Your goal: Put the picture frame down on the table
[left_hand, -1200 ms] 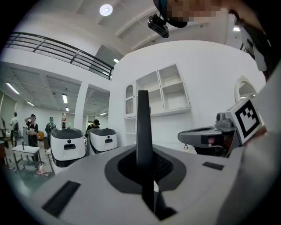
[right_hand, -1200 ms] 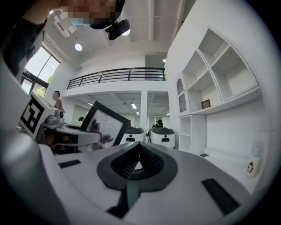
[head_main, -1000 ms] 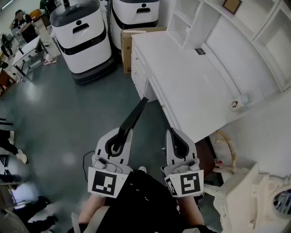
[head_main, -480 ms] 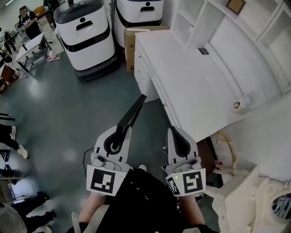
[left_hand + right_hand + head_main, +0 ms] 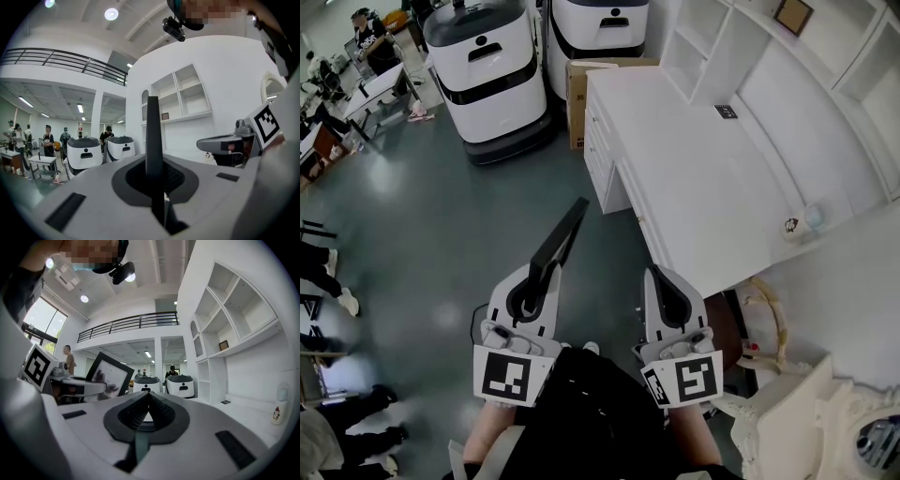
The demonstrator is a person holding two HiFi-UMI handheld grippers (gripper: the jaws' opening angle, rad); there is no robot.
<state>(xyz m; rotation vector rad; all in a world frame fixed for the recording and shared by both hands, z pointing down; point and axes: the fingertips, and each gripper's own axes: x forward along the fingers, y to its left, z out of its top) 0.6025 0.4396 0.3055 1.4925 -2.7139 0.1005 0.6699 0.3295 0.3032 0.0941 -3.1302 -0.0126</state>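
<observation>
My left gripper [image 5: 534, 279] is shut on a black picture frame [image 5: 559, 240], which sticks forward and up from the jaws over the grey floor. Edge-on, the picture frame [image 5: 153, 140] shows as a thin dark bar in the left gripper view. From the right gripper view I see the picture frame's [image 5: 108, 375] pale picture face, held at the left. My right gripper [image 5: 659, 281] is shut with nothing in it, level with the left one, near the front edge of the white table [image 5: 712, 187]. The table [image 5: 243, 405] lies ahead and right of it.
Two white-and-black machines [image 5: 487, 75] stand on the floor beyond the table, with a cardboard box [image 5: 579, 89] beside them. White shelves [image 5: 825, 56] line the table's back. A small bottle [image 5: 789, 225] stands at the table's right end. People [image 5: 370, 28] sit at the far left.
Both grippers and the frame have shifted slightly left and toward me in view as the head view swung; the table now sits farther right. Grips are unchanged.
</observation>
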